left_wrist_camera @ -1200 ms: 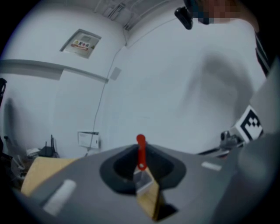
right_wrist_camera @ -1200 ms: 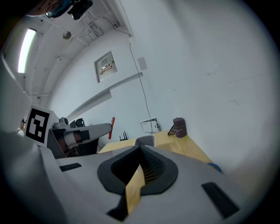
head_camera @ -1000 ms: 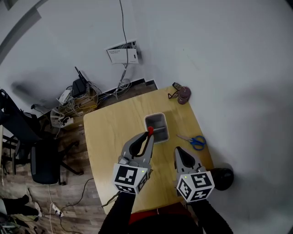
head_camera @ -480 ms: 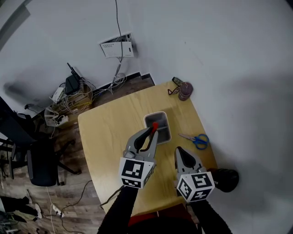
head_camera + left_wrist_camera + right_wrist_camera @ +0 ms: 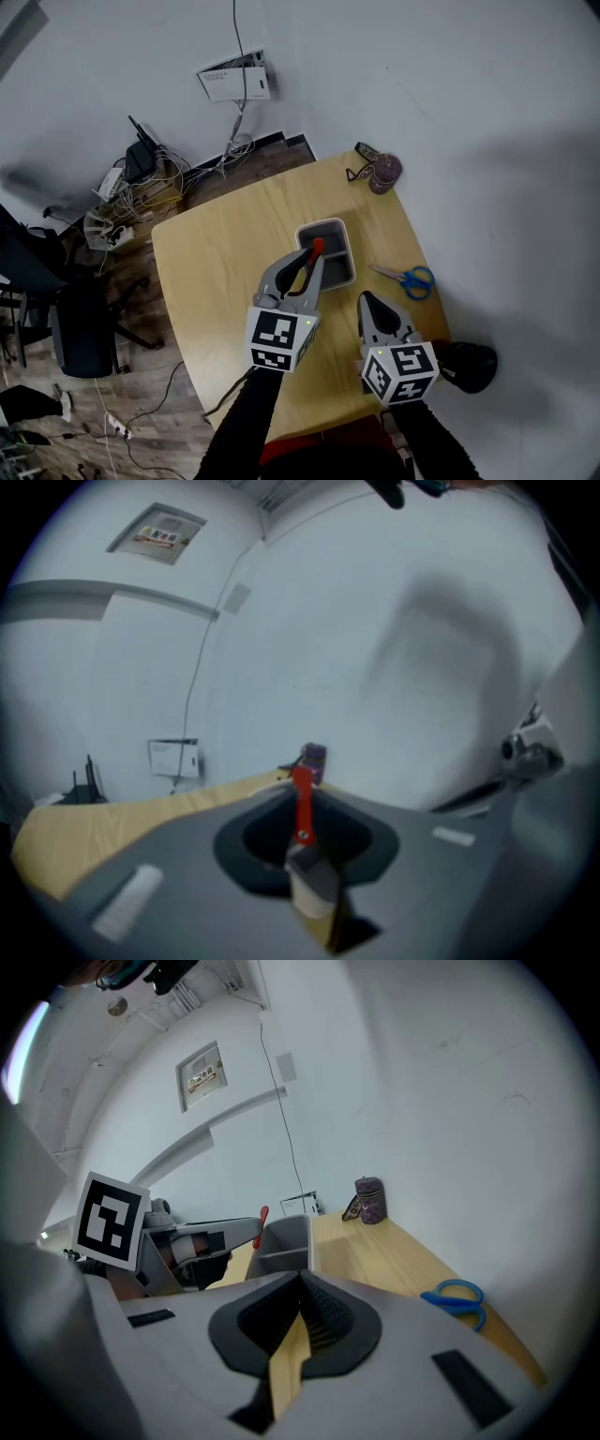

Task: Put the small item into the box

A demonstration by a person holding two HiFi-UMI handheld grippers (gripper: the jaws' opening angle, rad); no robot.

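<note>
Your left gripper (image 5: 314,253) has its jaws pinched nearly together on the small red item (image 5: 317,247). The left gripper view shows that thin red piece (image 5: 302,802) clamped at its lower end, with most of its length sticking out past the jaw tips. You carry it raised off the table, and from the head view the tips sit over the near left part of the grey box (image 5: 324,223). The right gripper view puts the red piece (image 5: 261,1220) above the rim, at the box's left wall (image 5: 281,1240). That height looks chosen so the item clears the wall before you let it go. The drop seems to be the step in hand, and a little more reach inward would make it safer.

Your right gripper (image 5: 365,300) has its jaws brought together with nothing between them. It waits low over the wooden table (image 5: 211,258), near the front edge and apart from the box. It seems parked there to stay out of the left arm's way.

Further out, blue scissors (image 5: 410,278) lie to the right of the box, and a purple pouch (image 5: 384,172) stands at the far corner.
</note>
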